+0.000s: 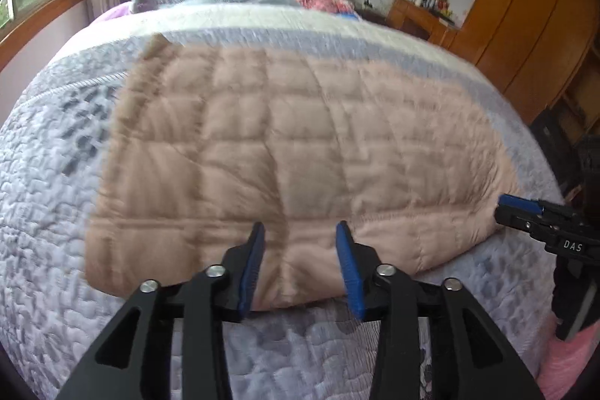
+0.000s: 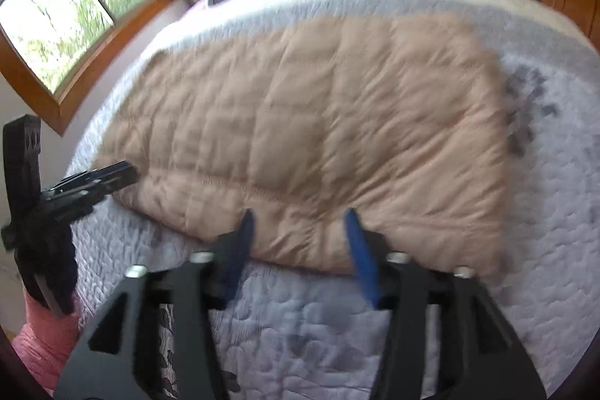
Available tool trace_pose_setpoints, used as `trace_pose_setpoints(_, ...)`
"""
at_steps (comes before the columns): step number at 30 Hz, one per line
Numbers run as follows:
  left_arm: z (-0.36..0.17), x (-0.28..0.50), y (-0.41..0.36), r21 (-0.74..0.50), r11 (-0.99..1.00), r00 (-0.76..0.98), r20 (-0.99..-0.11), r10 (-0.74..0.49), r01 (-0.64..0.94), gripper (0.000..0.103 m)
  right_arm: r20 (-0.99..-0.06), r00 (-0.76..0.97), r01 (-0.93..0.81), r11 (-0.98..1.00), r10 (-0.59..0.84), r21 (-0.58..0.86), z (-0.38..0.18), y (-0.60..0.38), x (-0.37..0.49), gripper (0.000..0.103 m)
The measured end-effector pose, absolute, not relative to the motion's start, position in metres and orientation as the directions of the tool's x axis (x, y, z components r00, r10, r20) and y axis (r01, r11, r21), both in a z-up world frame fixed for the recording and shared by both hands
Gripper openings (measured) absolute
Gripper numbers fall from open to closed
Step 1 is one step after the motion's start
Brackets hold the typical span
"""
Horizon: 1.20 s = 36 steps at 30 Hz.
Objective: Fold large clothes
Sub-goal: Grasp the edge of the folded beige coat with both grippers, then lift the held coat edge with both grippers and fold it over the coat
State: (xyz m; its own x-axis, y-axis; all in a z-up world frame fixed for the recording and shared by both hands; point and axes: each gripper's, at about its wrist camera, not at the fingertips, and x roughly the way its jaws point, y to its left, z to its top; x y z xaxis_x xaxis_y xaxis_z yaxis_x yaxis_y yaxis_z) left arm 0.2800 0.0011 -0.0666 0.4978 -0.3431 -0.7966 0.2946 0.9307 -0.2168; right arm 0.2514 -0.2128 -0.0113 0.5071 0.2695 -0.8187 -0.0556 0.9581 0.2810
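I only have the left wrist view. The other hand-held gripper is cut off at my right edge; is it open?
Observer: Yes. The right hand-held gripper has its jaws apart, holding nothing, at the near edge of the beige quilted coat.
Operator: What lies past the coat's far right side?
Observer: Bare grey-patterned bedspread.
Operator: And my left hand-held gripper?
Observer: The left hand-held gripper sits at the coat's left corner, viewed side-on.

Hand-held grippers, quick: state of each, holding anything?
Left hand-held gripper: open, empty, above the near edge of the beige quilted coat.
Right hand-held gripper: open, empty, above the same edge.
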Motion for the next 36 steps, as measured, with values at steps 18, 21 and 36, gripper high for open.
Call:
trace_pose_setpoints(18,-0.109,0.406,0.145,-0.503,0.858,0.384,-0.776,-0.501,0.104,0.074,-0.747,0.503,0.165,0.8,0.435,0.577,-0.054,-0.385,0.33,0.081)
trace_pose_setpoints(21,-0.124,0.416,0.142,-0.556,0.823,0.363,-0.748,-0.556,0.116,0.074,-0.736,0.48,0.177,0.769,0.477,0.614,-0.071,-0.388,0.343,0.081)
trace_pose_setpoints(36,-0.135,0.446,0.088,-0.611,0.774,0.281,-0.723,-0.631,0.167,0.04,-0.679,0.465,0.097,0.73,0.568,0.677,-0.076,-0.365,0.373,0.03)
